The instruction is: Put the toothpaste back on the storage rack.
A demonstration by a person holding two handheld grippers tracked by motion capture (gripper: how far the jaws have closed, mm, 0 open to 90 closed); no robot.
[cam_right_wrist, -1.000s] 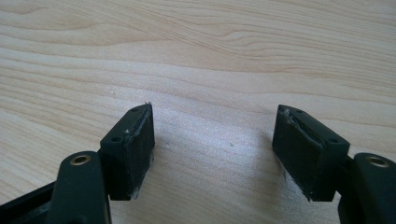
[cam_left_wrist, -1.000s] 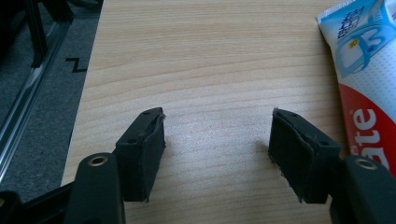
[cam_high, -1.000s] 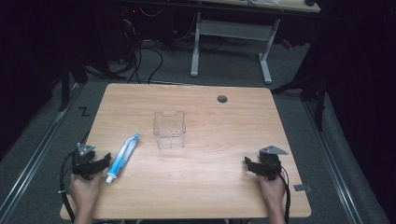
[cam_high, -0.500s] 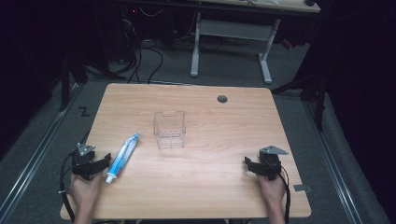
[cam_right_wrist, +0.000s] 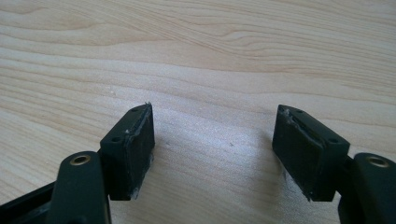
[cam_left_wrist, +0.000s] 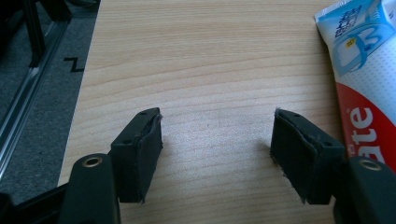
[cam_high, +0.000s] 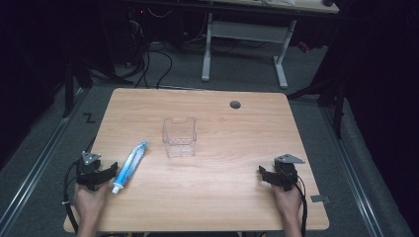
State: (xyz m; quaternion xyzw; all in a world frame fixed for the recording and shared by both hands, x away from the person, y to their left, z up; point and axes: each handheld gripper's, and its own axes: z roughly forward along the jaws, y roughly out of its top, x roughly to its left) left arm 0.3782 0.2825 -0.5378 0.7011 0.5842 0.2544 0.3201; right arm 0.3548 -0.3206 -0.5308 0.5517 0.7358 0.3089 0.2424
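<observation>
We saw the left gripper (cam_high: 101,174) resting near the table's (cam_high: 232,207) front left corner, held in the person's left hand (cam_high: 89,201). Its two black jaws stood wide apart with nothing between them, and in the left gripper view the pads (cam_left_wrist: 144,149) looked flat, matte and slightly frayed at the edges over bare wood. Just beside that gripper, toward the middle, lay a toothpaste tube (cam_high: 129,160): a long, flattened, glossy tube, blue and white with a red band and a white cap at its front end, lying at a slant with its crimped end pointing toward the far side.

Near the table's centre stood a small box (cam_high: 180,137) of clear, hard plastic, square and open at the top, with nothing that we could make out inside it. The tabletop was smooth, pale wood grain with rounded corners, and a round dark hole (cam_high: 235,104) sat near its far edge.

Close to the front right corner the right gripper (cam_high: 267,176) rested in the right hand (cam_high: 286,201), its jaws likewise spread wide and empty.
</observation>
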